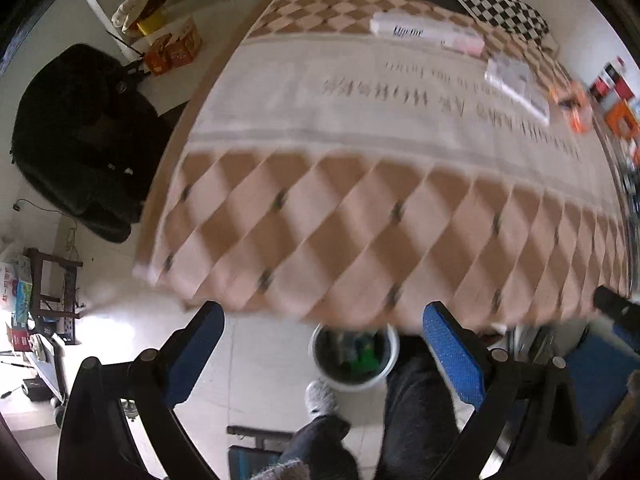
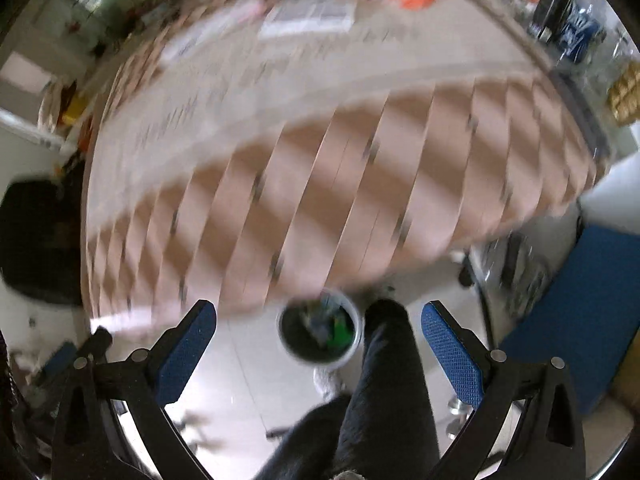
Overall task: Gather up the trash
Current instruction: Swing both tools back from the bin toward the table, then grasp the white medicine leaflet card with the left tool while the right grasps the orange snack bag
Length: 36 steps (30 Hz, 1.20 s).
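Below the table's near edge, on the floor, sits my trash bin [image 1: 354,354], white rim, dark liner, green and other scraps inside; the right wrist view shows it too [image 2: 321,331], blurred. My left gripper [image 1: 323,346] hangs above the floor with fingers spread wide, nothing between the blue pads [image 1: 454,354]. My right gripper [image 2: 319,344] is likewise spread and holds nothing. Both views are tilted down over the table [image 1: 360,216], covered in a brown-and-pink diamond cloth with a pale printed band. Toward its far right corner lie a white carton [image 1: 426,34], a flat white packet [image 1: 516,84] and an orange item [image 1: 576,110], too blurred to name. My dark-trousered leg [image 1: 420,408] stands just beside the bin.
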Each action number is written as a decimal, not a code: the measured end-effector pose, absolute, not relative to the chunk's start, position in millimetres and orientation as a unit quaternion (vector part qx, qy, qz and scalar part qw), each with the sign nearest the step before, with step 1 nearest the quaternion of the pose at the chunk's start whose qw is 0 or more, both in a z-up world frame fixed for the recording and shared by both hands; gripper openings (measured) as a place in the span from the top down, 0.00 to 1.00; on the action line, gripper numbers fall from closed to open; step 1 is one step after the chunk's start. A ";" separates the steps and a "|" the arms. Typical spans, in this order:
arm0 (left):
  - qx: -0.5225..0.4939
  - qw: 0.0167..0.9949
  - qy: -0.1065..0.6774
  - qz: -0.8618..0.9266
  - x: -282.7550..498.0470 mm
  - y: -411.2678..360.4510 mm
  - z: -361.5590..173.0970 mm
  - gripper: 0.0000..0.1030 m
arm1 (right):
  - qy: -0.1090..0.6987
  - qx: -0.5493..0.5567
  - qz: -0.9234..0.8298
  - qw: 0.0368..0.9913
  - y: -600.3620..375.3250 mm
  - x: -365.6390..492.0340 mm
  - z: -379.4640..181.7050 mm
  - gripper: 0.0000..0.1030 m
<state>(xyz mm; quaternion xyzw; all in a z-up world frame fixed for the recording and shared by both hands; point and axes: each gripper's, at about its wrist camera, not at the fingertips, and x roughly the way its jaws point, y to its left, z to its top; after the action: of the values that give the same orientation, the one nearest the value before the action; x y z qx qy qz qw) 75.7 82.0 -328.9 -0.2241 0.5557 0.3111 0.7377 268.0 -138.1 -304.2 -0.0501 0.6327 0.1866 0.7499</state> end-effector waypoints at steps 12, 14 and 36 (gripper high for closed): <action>-0.391 0.632 0.587 0.320 324.9 145.0 -366.7 0.01 | 0.657 0.045 0.084 0.747 -122.6 632.2 -325.3 0.00; -0.424 0.611 0.592 0.312 361.2 148.4 -376.2 0.02 | 0.666 0.052 0.080 0.740 -112.9 668.9 -338.4 0.04; -0.527 0.472 0.606 0.364 474.9 138.4 -425.2 0.23 | 0.687 0.017 0.070 0.723 -90.3 764.8 -393.5 0.67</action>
<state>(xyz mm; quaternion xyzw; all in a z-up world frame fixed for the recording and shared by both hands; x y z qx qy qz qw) 474.9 138.4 -425.2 -0.5274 0.6056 0.3636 0.4721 764.8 -90.3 -393.5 0.0169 0.6872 0.0702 0.7229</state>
